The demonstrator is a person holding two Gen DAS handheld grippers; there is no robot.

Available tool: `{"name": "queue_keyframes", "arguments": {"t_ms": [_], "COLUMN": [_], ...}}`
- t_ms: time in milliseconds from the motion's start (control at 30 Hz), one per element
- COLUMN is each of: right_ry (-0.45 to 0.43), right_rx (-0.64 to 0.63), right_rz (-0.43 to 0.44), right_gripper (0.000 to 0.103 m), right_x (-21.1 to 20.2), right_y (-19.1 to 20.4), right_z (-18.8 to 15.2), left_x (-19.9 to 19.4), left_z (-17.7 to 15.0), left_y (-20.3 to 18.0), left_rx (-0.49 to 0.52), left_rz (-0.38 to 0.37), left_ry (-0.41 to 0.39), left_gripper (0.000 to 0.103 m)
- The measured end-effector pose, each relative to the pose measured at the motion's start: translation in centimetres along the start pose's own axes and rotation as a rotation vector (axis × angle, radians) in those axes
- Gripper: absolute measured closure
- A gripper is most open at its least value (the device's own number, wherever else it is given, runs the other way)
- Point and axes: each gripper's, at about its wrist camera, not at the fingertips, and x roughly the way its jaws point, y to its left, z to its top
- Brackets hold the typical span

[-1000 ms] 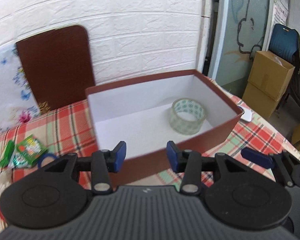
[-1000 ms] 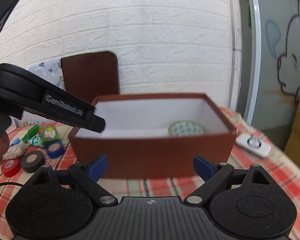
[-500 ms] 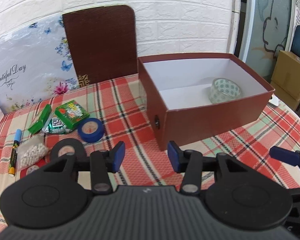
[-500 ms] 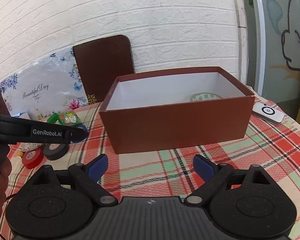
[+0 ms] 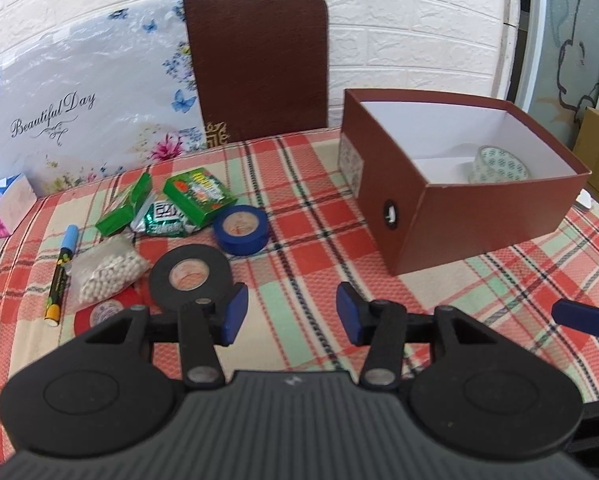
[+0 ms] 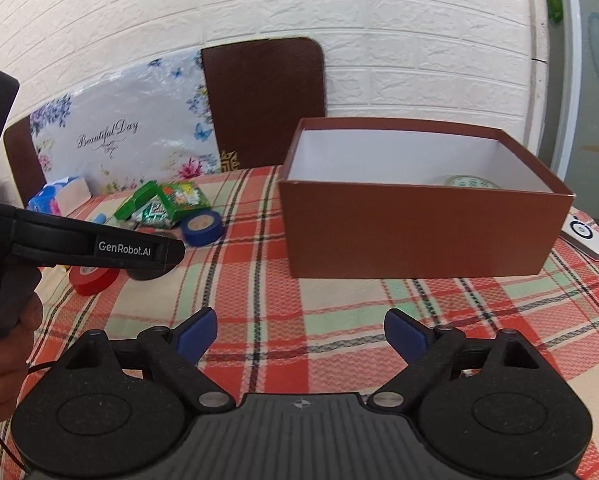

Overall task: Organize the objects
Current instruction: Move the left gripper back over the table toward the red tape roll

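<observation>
Left wrist view: the left claw [image 5: 287, 312] hangs above the plaid-covered counter [image 5: 307, 240], its blue pads apart with nothing between them. The brown box [image 5: 471, 220] sits right of centre, open side up, white inside, its long axis running from near left to far right across the picture. A patterned clear tape roll [image 5: 499, 166] lies flat in its far right corner. Left of the box, a blue tape roll [image 5: 241, 230] and a black tape roll [image 5: 191, 276] lie flat, holes facing up. A marker [image 5: 61, 276] lies lengthwise, blue cap pointing away. Green packets [image 5: 197, 196] and a bag of white beads [image 5: 107, 274] sit between them.

Right wrist view: the right claw [image 6: 301, 340] is spread wide and empty over the counter. The box stands ahead with its long side across the picture. A red tape roll [image 6: 93, 278] lies flat at left, behind the left claw's arm.
</observation>
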Motion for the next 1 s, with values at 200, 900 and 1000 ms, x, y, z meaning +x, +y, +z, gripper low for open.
{"name": "queue_keyframes", "arguments": {"t_ms": [200, 900, 1000], "right_ry": [0.032, 0.128, 0.122], "right_rx": [-0.065, -0.296, -0.322], "right_rz": [0.032, 0.153, 0.176], "right_gripper": [0.012, 0.016, 0.016], "right_x": [1.4, 4.4, 4.8], "right_y": [2.3, 9.6, 10.5], "right_z": [-0.4, -1.5, -1.5], "left_x": [0.7, 2.0, 1.8], "left_z": [-1.0, -5.3, -6.3], "left_y": [2.7, 12.1, 14.3], "left_rx": [-0.047, -0.194, -0.225], "left_rz": [0.025, 0.126, 0.160], "left_ry": [0.018, 0.069, 0.069], "left_gripper": [0.051, 0.050, 0.050]}}
